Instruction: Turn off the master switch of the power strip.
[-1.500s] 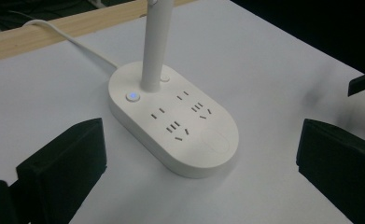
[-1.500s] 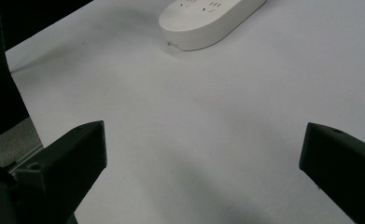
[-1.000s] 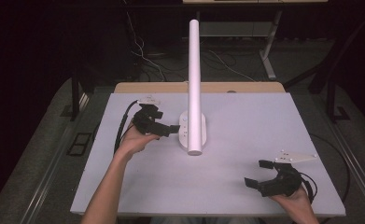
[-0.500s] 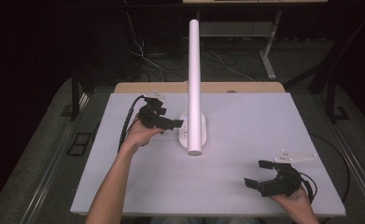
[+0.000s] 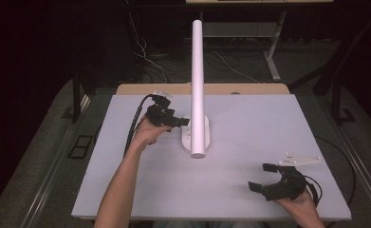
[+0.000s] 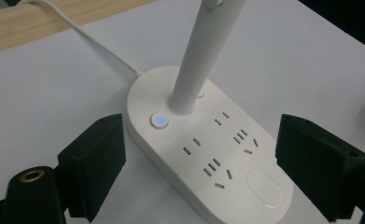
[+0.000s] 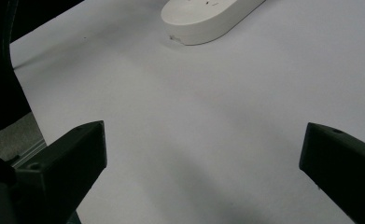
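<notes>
High view, white lamp base (image 5: 195, 135) with tall tube at frame centre on the grey table (image 5: 249, 142), left gripper (image 5: 179, 122) at its left edge, jaws just been closing, right gripper (image 5: 260, 178) lower right, released; left gripper view, base (image 6: 208, 154) between the spread jaws, not pressed, blue button (image 6: 159, 120) lit; right gripper view, base end (image 7: 208, 18) at upper centre, jaws wide apart.

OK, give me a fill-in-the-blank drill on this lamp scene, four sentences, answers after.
1. The small round button on the lamp base glows ____.
2. The white pole rises from the ____.
3. The left claw has just been closing, with the base between its jaws but not yet ____.
4. The right claw is open over the bare ____.

Missing words: blue; base; gripped; table
</notes>
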`<state>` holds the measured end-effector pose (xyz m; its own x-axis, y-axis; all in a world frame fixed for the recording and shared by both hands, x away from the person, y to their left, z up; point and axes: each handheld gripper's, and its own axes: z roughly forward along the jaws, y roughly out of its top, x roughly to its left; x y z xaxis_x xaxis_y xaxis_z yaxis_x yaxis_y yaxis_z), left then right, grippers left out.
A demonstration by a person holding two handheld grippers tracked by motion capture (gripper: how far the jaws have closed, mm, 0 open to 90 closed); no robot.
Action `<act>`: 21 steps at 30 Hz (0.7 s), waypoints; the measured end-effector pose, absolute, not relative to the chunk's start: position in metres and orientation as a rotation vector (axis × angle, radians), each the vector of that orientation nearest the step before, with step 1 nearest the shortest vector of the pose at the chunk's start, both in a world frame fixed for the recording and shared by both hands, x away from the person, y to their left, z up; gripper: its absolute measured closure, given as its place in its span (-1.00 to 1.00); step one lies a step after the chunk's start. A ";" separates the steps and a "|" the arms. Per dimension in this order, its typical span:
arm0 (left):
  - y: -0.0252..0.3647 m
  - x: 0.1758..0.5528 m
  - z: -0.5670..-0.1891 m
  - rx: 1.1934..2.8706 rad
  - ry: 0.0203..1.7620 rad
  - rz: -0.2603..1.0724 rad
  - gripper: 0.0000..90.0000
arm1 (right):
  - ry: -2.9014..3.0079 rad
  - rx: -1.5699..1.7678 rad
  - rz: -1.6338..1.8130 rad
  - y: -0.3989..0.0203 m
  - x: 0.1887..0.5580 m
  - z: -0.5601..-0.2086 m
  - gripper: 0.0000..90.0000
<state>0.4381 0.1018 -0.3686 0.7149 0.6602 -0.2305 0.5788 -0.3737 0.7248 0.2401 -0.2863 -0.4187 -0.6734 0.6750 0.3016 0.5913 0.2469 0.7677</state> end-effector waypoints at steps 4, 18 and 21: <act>0.099 0.444 -0.369 2.084 0.946 0.110 -0.59 | 2.407 1.226 1.417 -0.286 0.240 -0.419 -1.00; 0.091 0.459 -0.383 2.109 0.981 0.109 -0.24 | 2.420 1.219 1.408 -0.287 0.241 -0.419 -1.00; 0.092 0.460 -0.387 2.087 1.006 0.112 -0.06 | 2.419 1.218 1.409 -0.286 0.241 -0.419 -1.00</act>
<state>0.4605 0.0920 -0.3866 0.6797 0.6915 -0.2444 0.6207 -0.3648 0.6940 0.2406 -0.2865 -0.4194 -0.6785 0.6718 0.2972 0.5900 0.2574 0.7653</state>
